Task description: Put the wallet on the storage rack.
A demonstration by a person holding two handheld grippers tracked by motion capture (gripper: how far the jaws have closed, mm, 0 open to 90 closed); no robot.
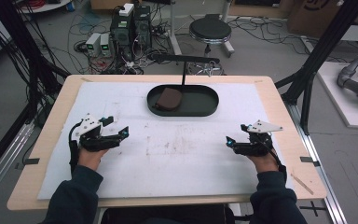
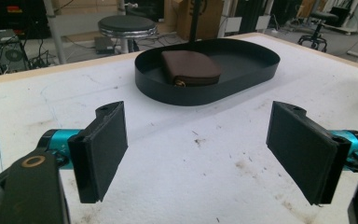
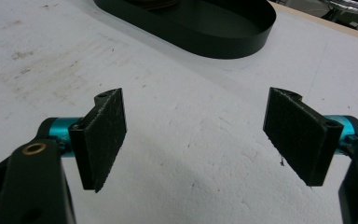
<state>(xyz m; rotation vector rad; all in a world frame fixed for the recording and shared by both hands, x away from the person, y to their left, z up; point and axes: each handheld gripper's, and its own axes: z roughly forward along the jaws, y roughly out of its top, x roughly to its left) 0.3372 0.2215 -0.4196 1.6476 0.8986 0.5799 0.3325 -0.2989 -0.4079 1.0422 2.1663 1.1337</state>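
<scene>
Brown and flat, the wallet [image 2: 190,67] lies inside the black oval tray [image 2: 242,88], toward its left end in the high view, with the tray standing at the far middle of the white-covered desk [image 1: 177,154] and a thin black post [image 1: 183,74] rising behind it. Left hand-held gripper [image 1: 126,132] hovers at the near left of the desk with its jaws spread wide and holding nothing, well apart from the tray. Right hand-held gripper [image 1: 229,141] sits at the near right, its jaws likewise spread and unladen over the stained white surface.
</scene>
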